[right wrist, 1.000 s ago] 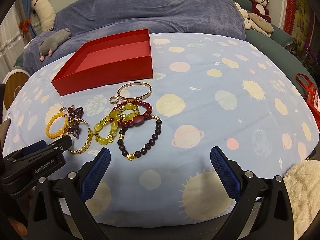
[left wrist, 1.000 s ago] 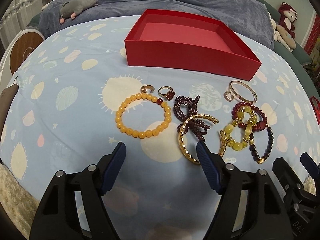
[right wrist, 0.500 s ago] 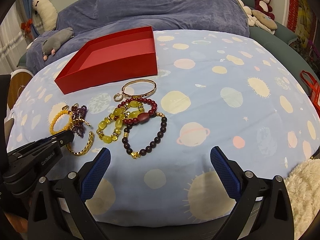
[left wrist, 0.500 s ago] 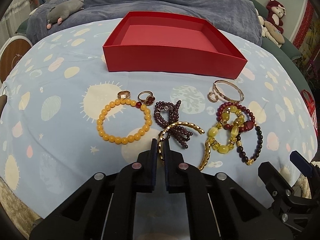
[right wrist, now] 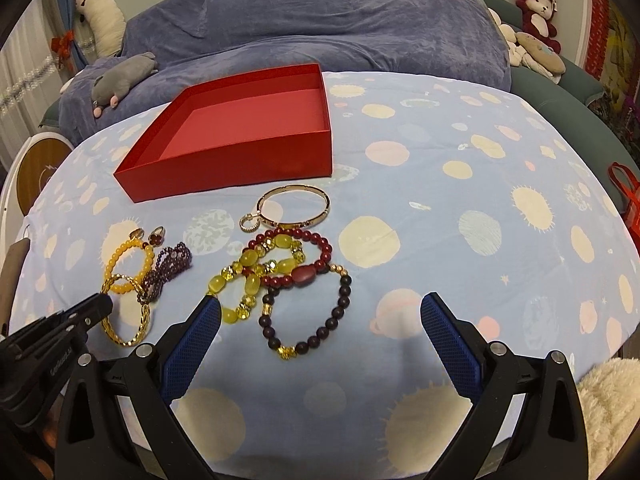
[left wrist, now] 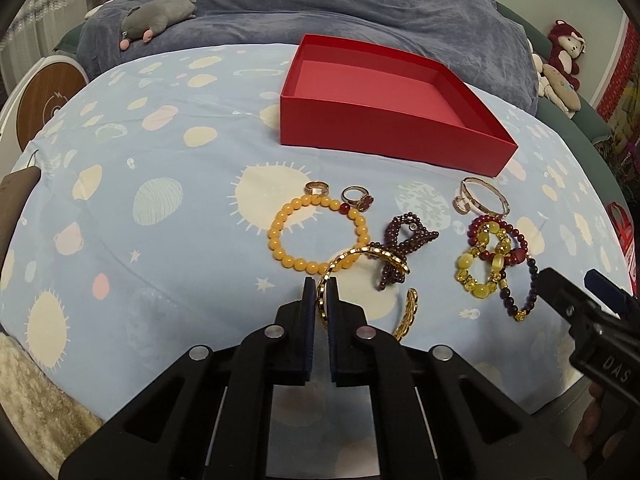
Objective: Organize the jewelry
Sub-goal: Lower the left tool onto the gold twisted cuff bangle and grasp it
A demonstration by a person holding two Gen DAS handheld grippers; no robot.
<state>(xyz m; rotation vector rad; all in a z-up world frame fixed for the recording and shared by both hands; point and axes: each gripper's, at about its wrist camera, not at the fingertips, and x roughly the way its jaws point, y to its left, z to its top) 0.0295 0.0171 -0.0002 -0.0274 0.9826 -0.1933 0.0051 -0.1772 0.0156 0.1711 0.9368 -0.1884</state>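
Gold bangle (left wrist: 362,258) pinched in left gripper (left wrist: 320,294); right gripper (right wrist: 320,316) agape.

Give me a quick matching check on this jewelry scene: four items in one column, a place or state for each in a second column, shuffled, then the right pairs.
Items:
1. gold cuff bangle
2. red box
3. orange bead bracelet
4. right gripper

Places or states:
A. open, nothing between its fingers
B. empty, at the far side of the bedspread
C. pinched in the shut left gripper
D. lying flat just below two rings

Pairs: 1-C, 2-B, 3-D, 4-A
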